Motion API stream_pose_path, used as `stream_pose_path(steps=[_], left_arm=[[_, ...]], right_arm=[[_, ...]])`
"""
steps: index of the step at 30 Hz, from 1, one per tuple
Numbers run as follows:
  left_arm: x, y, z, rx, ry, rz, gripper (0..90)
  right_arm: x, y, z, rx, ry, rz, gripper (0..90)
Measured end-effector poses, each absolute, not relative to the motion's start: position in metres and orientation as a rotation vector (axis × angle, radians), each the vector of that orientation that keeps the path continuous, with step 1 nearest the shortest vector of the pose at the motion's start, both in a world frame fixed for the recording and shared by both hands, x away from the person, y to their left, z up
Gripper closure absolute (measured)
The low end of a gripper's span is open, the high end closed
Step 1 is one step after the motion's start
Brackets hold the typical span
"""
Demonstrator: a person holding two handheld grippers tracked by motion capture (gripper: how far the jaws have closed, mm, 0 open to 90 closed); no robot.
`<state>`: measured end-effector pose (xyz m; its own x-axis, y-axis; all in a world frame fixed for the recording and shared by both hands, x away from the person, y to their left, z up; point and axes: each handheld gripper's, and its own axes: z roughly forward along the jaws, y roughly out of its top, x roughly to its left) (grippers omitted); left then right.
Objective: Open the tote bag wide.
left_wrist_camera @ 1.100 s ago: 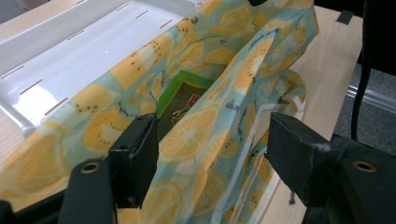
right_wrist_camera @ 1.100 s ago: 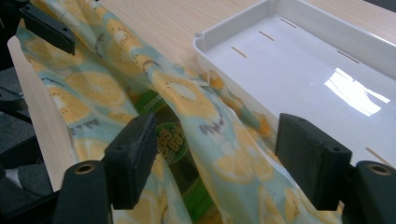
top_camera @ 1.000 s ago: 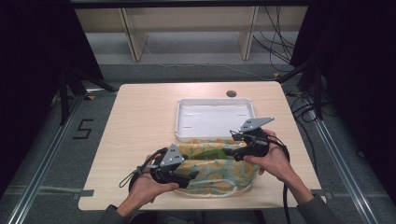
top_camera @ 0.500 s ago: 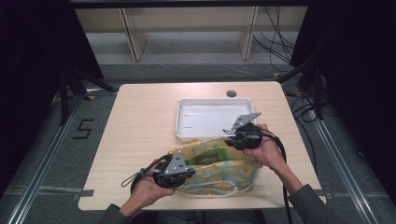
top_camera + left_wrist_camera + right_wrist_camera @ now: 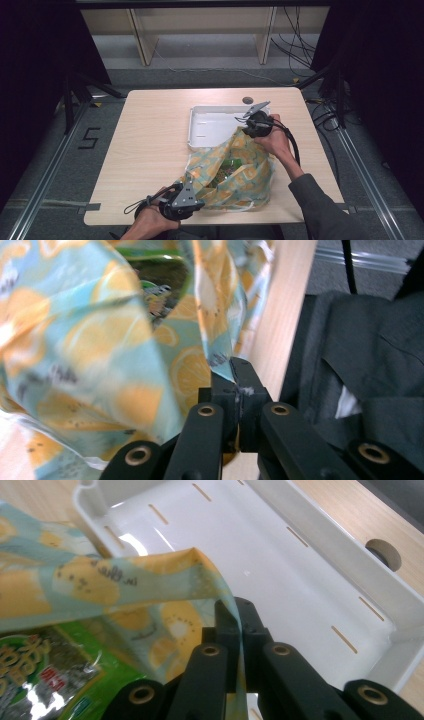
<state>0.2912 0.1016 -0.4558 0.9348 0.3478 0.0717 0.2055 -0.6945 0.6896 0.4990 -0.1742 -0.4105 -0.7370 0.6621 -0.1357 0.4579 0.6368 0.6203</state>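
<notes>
A light-blue bag point(image 5: 245, 177) printed with orange lemon slices lies on the wooden table point(image 5: 150, 140), just in front of a white tray point(image 5: 194, 131). Its mouth is stretched wide, and a green packet point(image 5: 226, 170) shows inside. My left gripper point(image 5: 194, 191) is at the table's front edge, shut on the bag's near rim point(image 5: 220, 362). My right gripper point(image 5: 246, 131) is over the tray's near right part. Its jaws have just been closing and pinch the far rim point(image 5: 200, 560). The green packet point(image 5: 45, 670) lies below that fold, in front of the tray point(image 5: 320, 535).
A round cable hole point(image 5: 247, 100) sits in the table behind the tray. Black frame legs point(image 5: 75, 95) and cables point(image 5: 300, 20) stand on the floor around the table. The person's dark sleeve point(image 5: 365, 365) hangs just past the front edge.
Both grippers have gone from open to shut on the bag's rim. The right one moved away toward the tray, the left one back to the front edge, and the mouth pulled wider.
</notes>
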Motion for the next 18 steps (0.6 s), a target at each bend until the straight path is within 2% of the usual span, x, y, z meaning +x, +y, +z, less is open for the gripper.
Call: stream_pose_path(steps=[5,6,9,12,16,17,18], left_arm=[[0.288,0.098,-0.46,2.377,0.365,0.23,89.1],[0.287,0.097,-0.459,2.342,0.409,0.219,88.1],[0.292,0.099,-0.45,2.306,0.433,0.215,68.9],[0.296,0.098,-0.436,2.214,0.452,0.244,56.6],[0.306,0.096,-0.413,2.137,0.473,0.283,47.1],[0.309,0.095,-0.41,2.114,0.491,0.288,46.0],[0.312,0.095,-0.407,2.111,0.505,0.287,46.0]], right_arm=[[0.51,-0.173,-0.413,0.945,2.512,0.831,90.0],[0.509,-0.171,-0.413,0.971,2.499,0.842,90.0],[0.5,-0.17,-0.407,0.992,2.459,0.901,70.4],[0.482,-0.177,-0.39,0.942,2.447,0.978,54.0],[0.452,-0.188,-0.377,0.893,2.428,1.038,48.7],[0.436,-0.191,-0.375,0.869,2.458,1.123,47.8],[0.436,-0.191,-0.375,0.869,2.458,1.123,47.8]])
